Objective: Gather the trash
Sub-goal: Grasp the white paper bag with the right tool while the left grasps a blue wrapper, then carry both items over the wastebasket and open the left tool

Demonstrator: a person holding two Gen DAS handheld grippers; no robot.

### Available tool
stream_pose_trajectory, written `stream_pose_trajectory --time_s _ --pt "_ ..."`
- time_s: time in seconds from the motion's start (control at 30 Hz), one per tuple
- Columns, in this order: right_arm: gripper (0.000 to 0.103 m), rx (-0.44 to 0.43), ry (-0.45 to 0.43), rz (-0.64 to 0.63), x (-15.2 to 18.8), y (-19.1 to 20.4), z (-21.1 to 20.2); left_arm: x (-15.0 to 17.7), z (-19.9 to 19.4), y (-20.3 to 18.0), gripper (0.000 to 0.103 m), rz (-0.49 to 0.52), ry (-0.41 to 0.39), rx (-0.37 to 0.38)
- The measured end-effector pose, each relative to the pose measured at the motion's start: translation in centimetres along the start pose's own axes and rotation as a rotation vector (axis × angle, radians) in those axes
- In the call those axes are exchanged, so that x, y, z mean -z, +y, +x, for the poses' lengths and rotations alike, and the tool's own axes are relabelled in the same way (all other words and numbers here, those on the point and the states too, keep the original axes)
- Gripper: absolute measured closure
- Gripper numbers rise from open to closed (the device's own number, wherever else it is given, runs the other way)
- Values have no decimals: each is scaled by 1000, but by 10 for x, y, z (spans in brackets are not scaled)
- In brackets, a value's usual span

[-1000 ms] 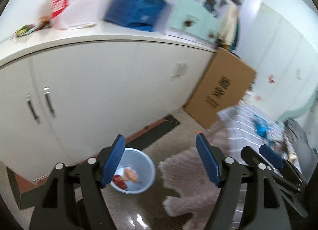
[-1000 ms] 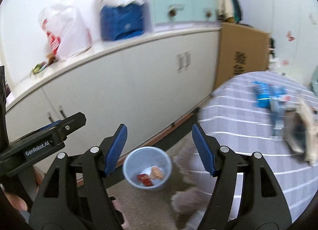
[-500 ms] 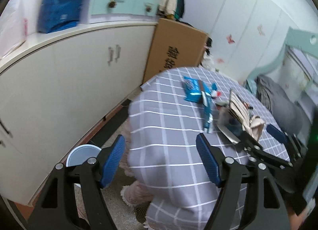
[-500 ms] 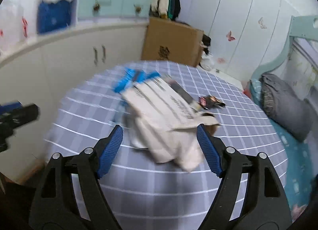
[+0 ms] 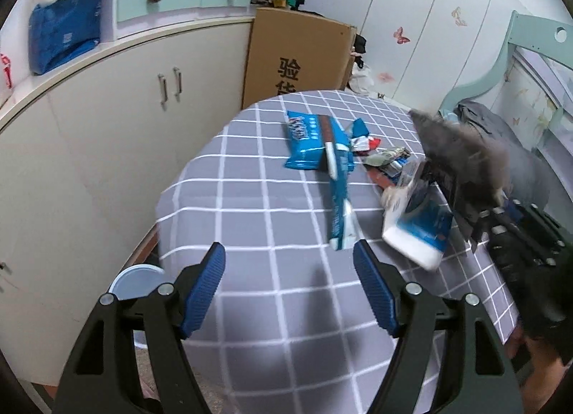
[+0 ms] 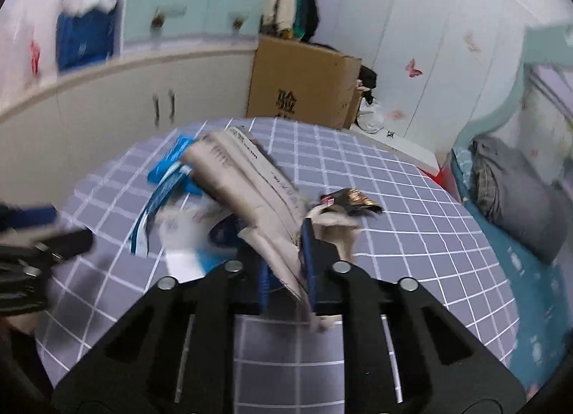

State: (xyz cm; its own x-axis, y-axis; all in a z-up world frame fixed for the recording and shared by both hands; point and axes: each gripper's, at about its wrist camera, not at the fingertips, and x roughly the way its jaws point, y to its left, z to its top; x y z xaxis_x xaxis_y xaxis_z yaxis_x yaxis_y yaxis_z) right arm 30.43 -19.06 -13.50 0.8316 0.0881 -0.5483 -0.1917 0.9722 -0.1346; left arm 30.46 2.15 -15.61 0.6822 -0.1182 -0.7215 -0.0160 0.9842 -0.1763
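The right gripper (image 6: 286, 263) has just been closing and now clamps the crumpled paper bag (image 6: 250, 185) near the surface's (image 5: 250, 199) right edge. The left gripper (image 5: 289, 288) gapes empty; the long blue wrapper (image 5: 340, 206) lies straight ahead, lengthwise.

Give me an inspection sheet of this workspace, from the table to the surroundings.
Surface: round table with grey checked cloth.
Job's things: blue snack wrapper, long blue wrapper, white-and-blue packet, small dark wrapper, crumpled paper bag.
Clutter: nothing seen beyond the trash.
Grippers: left tongs open, empty, above the cloth; right tongs have just been closing, now shut on the paper bag.
Cables: nothing seen.
Surroundings: white cabinets, cardboard box, pale blue bin on floor, bed.
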Motion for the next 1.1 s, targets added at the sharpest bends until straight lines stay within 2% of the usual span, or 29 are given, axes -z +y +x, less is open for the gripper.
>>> stream_pose_trajectory --time_s 0.07,0.27,0.4,0.47,0.53,0.57,0.83,1.0,1.1 --pt "95 -8 -29 39 0 -13 -6 -3 8 -7 31 12 5 2" --pt "97 -22 -72 95 -1 -33 -13 -16 34 -21 31 26 19 -8" --pt "97 -40 -70 115 -1 -40 -8 -20 46 -23 49 38 40 -10" --pt "97 -39 -80 114 -1 -41 -9 -21 49 -24 53 41 32 -16" --pt "98 -33 -88 114 -2 -40 -9 -21 51 -26 85 60 29 -20" --pt "98 -23 -99 114 -2 -40 -10 -22 51 -26 91 62 34 -13" --pt "98 49 -185 107 -14 -39 -40 -20 10 -19 91 46 -73 50" --pt "98 32 -240 97 -28 -26 -70 -16 -28 -7 91 22 -139 86" --pt "98 -25 -264 85 -38 -7 -88 -12 -50 9 91 1 -169 83"
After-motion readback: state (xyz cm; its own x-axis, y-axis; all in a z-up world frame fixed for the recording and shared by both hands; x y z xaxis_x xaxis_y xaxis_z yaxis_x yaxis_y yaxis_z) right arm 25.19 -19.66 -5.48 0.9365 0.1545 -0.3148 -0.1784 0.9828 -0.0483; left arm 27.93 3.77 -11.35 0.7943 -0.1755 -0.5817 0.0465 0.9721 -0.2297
